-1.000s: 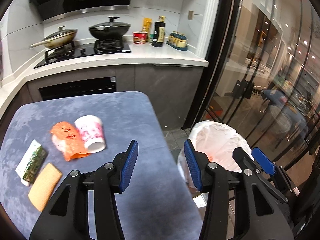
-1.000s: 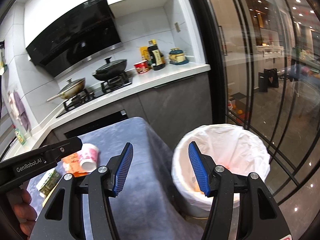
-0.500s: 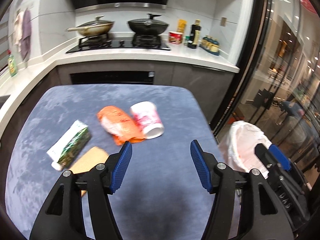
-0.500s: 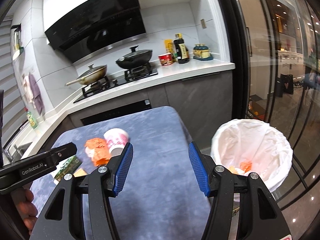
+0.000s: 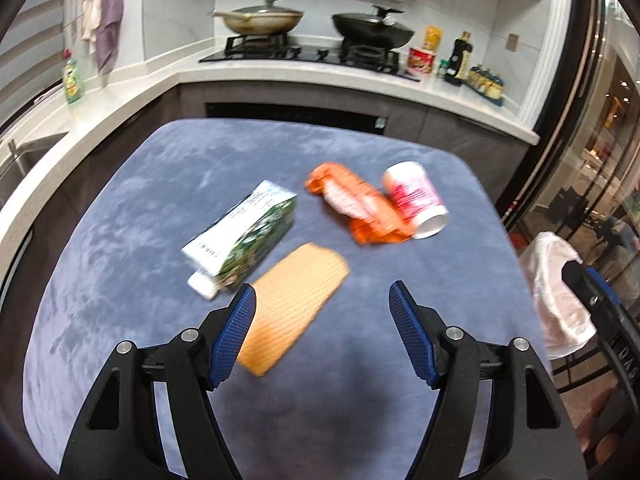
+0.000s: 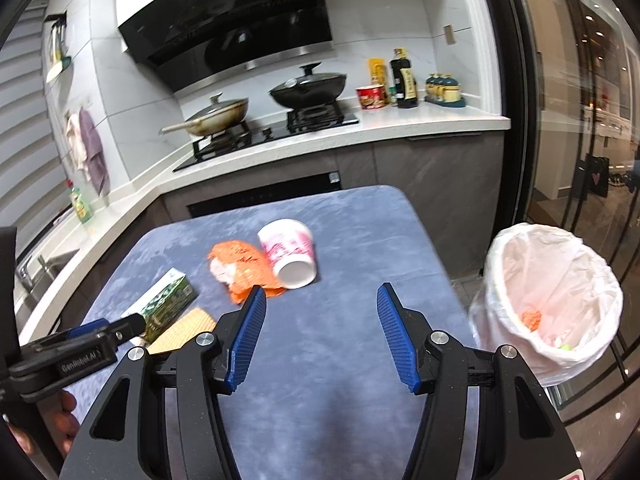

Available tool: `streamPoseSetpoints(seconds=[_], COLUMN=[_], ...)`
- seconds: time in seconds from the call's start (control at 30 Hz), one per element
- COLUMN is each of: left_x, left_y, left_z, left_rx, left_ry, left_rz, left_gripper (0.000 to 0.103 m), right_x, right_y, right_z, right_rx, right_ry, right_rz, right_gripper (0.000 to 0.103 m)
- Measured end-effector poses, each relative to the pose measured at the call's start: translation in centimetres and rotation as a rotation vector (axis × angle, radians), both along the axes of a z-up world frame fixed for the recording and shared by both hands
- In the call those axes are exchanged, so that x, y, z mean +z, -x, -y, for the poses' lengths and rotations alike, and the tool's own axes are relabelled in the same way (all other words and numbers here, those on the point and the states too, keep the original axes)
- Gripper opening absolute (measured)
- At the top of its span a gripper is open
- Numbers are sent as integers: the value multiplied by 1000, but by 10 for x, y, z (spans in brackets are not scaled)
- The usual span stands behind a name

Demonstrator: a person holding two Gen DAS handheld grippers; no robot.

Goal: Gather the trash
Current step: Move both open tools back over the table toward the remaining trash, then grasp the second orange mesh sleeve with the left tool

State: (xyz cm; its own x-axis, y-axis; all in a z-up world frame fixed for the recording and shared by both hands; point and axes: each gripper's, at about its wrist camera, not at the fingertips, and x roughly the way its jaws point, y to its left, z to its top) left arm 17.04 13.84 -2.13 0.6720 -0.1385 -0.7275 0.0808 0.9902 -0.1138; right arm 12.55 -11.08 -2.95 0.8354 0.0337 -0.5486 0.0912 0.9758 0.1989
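On the blue-grey table (image 5: 120, 248) lie a tan flat wafer-like piece (image 5: 294, 300), a green and white carton (image 5: 244, 236), a crumpled orange wrapper (image 5: 356, 204) and a tipped pink and white paper cup (image 5: 414, 200). My left gripper (image 5: 322, 300) hovers just above the tan piece with its jaws opening and nothing between them. My right gripper (image 6: 320, 300) stays open and empty over the table's near side, short of the cup (image 6: 290, 252) and wrapper (image 6: 244, 268). The white-lined trash bin (image 6: 552, 304) stands right of the table with scraps inside.
A kitchen counter (image 6: 360, 132) with a stove, two pans and bottles runs behind the table. Glass doors (image 6: 580, 120) close off the right side. A hand (image 6: 60, 420) holds the left gripper at the lower left of the right wrist view.
My left gripper has swung left from the bin to above the trash on the table, and its jaws have widened. My right gripper has swung left too, so the bin now sits at its right.
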Motion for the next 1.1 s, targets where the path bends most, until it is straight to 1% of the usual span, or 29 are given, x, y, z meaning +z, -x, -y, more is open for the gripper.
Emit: streamPoseSetpoints(seconds=[0.1,0.27,0.37,0.5,0.63,0.67,0.7,0.73,0.77,0.8,0.83,0.87,0.9,0.93,0.97,1.03,1.1], left_x=[-14,-40,-53,-66,-80,-82,-84,-86,-85,-85,-84,-84,-83,-83,-82,-79,-76], left_y=[-1,-5,-9,-14,-21,-22,-23,-23,-23,-24,-25,-27,-28,-30,-31,-34,-37], left_z=[-14,-32,-38,-39,-38,-38,-38,-37,-36,-36,-36,-37,-37,-38,-38,-40,-41], left_rx=[16,43,50,41,34,34,33,35,37,32,30,34,35,36,40,47,54], left_ry=[-7,-8,-3,-2,18,19,19,13,10,17,23,24,32,38,42,50,57], left_rz=[-26,-79,-107,-135,-168,-173,-178,-180,-172,-171,-178,-182,-182,-184,-184,-181,-176], left_gripper=[71,74,78,79,78,74,64,61,57,43,37,34,27,24,23,15,14], right_x=[-8,-19,-24,-31,-36,-38,-40,-42,-43,-45,-47,-48,-49,-50,-50,-52,-55], right_y=[-10,-29,-41,-55,-67,-69,-72,-74,-76,-79,-82,-85,-88,-91,-94,-101,-108], right_z=[-17,-41,-53,-65,-72,-73,-75,-77,-78,-79,-81,-83,-84,-86,-87,-90,-93], right_rx=[28,66,85,103,115,117,120,123,124,128,131,134,136,139,141,147,152], right_ry=[9,21,31,33,35,35,37,40,42,45,48,52,54,56,57,64,68], right_rz=[-19,-45,-59,-75,-91,-95,-100,-106,-109,-114,-117,-120,-121,-122,-122,-123,-124], right_gripper=[56,56,56,56,56,56,56,56,56,56,56,56,56,56,56,56,56])
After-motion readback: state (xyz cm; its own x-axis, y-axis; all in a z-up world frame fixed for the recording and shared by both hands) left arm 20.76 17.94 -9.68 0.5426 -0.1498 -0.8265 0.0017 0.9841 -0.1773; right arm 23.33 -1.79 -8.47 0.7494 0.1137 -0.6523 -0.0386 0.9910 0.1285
